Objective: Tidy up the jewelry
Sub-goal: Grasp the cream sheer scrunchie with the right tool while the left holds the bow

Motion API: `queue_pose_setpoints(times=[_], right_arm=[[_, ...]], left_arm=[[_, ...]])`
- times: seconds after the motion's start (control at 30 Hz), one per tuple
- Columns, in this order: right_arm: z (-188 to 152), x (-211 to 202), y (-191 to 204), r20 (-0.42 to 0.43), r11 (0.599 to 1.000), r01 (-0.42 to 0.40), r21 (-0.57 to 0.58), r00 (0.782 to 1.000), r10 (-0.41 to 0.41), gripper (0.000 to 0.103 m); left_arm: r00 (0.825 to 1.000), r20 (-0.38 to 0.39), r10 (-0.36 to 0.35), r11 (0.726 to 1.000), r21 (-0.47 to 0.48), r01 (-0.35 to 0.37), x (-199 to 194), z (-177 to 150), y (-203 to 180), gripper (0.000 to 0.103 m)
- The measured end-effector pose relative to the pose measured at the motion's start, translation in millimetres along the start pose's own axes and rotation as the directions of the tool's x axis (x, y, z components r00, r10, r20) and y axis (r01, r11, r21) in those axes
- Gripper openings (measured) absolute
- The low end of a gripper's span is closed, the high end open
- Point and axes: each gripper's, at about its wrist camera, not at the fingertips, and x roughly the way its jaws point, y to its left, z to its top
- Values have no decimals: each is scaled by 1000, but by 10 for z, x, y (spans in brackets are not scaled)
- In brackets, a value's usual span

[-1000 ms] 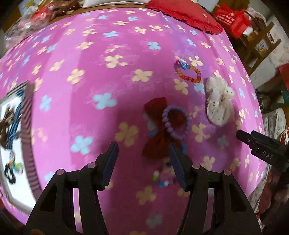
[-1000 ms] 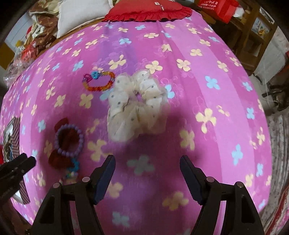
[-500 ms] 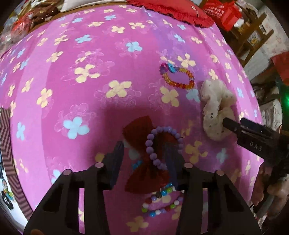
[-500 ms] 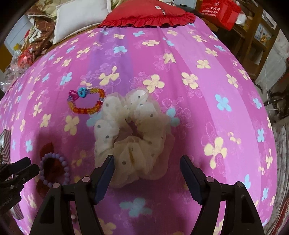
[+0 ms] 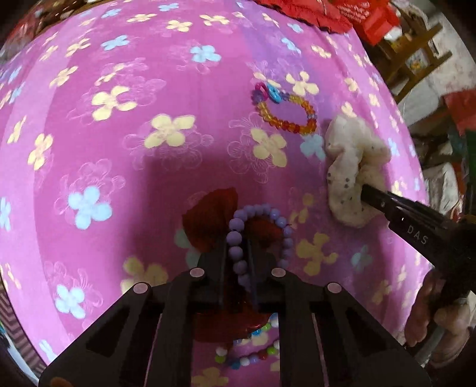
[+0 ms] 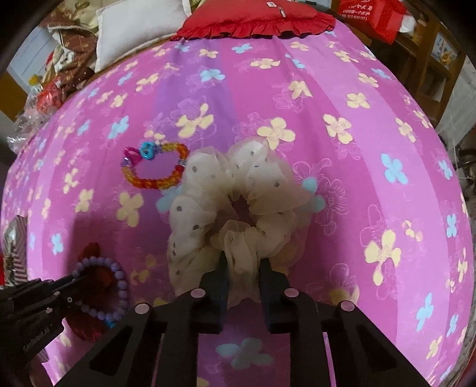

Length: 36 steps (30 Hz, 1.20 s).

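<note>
My left gripper point(image 5: 236, 238) is shut on a purple bead bracelet point(image 5: 284, 232) that lies on a dark red bow point(image 5: 209, 218) on the pink flowered cloth. My right gripper point(image 6: 242, 263) is shut on the near edge of a cream dotted scrunchie point(image 6: 208, 208). The scrunchie also shows in the left wrist view point(image 5: 345, 169) with the right gripper's finger on it. An orange bead bracelet point(image 5: 285, 113) with pink and blue charms lies beyond, also in the right wrist view point(image 6: 154, 169). The purple bracelet point(image 6: 119, 282) and left gripper point(image 6: 74, 279) show at lower left there.
A multicoloured bead bracelet point(image 5: 250, 354) lies under my left gripper. A striped box point(image 6: 16, 247) stands at the left edge. A red cushion point(image 6: 255, 20) and white pillow point(image 6: 136, 29) lie at the far end. Wooden shelves point(image 6: 431, 59) stand to the right.
Both grippers moved forward and down and closed: the left onto the purple bracelet, the right onto the scrunchie's near edge.
</note>
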Motion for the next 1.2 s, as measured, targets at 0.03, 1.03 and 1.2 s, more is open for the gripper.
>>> queue_pose_setpoints(times=[0.03, 1.03, 1.2], right_arm=[[0, -94, 7, 13, 1000, -8, 5, 1000, 8, 14], [-904, -543, 1480, -78, 972, -166, -167, 985, 154, 14], [-950, -595, 1556, -75, 968, -176, -179, 983, 165, 14]], left_arm=[[1000, 13, -7, 1000, -15, 7, -87, -20, 27, 11], [997, 78, 25, 940, -342, 3, -1113, -1564, 1826, 39], [999, 34, 40, 971, -236, -31, -800, -1509, 1602, 39]])
